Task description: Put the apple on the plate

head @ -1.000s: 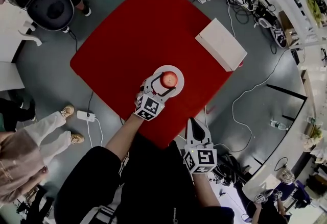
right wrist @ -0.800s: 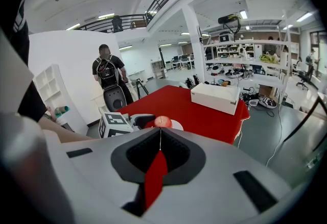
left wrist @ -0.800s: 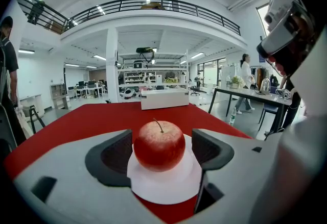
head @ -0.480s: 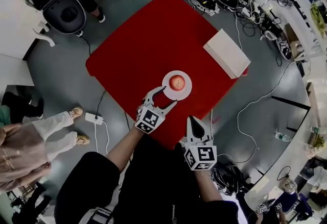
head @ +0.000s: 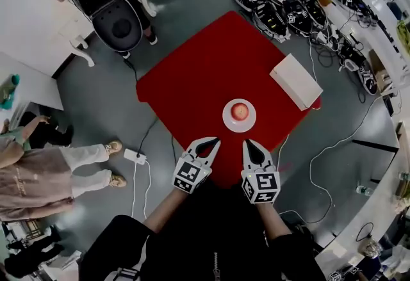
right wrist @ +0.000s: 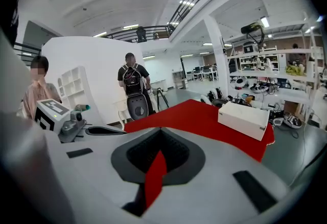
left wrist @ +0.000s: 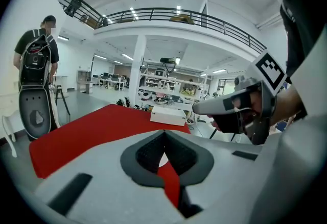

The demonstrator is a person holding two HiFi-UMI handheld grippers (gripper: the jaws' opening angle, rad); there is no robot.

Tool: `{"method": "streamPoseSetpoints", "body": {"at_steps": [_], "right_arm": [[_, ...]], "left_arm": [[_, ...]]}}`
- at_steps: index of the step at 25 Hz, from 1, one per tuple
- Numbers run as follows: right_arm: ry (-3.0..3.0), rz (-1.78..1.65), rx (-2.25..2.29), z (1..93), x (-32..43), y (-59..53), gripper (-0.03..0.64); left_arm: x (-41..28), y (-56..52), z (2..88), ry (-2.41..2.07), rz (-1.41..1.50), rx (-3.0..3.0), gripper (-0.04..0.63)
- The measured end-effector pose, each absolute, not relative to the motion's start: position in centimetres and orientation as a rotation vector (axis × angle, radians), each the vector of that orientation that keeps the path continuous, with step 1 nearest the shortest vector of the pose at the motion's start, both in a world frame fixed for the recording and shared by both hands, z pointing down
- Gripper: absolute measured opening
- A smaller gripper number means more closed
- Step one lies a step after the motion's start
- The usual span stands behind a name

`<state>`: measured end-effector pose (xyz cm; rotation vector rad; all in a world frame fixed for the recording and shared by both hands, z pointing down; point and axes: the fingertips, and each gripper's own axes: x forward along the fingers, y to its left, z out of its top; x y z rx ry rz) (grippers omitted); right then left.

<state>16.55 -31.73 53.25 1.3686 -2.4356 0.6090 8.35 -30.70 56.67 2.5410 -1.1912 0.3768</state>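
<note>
The red apple (head: 239, 110) sits in the middle of a small white plate (head: 228, 118) near the front edge of the red table (head: 198, 75). Both grippers hover side by side in front of the plate, clear of it. My left gripper (head: 213, 142) is shut with nothing in it; in the left gripper view its jaws (left wrist: 164, 141) meet over the red tabletop. My right gripper (head: 248, 143) is shut and empty too, its jaws (right wrist: 161, 139) closed above the table. Neither gripper view shows the apple.
A white box (head: 296, 80) lies at the table's right corner. Several spare grippers and cables (head: 288, 11) lie on the floor beyond the table. A person with a backpack and a dark seat (head: 120, 27) stand at the far left; another person (head: 38, 174) stands on the left.
My left gripper, open around the apple on the plate, drew back toward me, rose and closed empty. The right gripper came up beside it. The apple stayed on the plate.
</note>
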Motion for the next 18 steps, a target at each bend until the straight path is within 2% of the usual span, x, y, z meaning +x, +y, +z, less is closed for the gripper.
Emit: {"method": "streamPoseSetpoints", "body": {"at_steps": [18], "right_arm": [[-2.47, 0.553, 1.293, 52.2, 15.9, -28.6, 0.011]], "left_arm": [[8.2, -27.6, 56.7, -1.239, 0.379, 2.533, 0.005]]}}
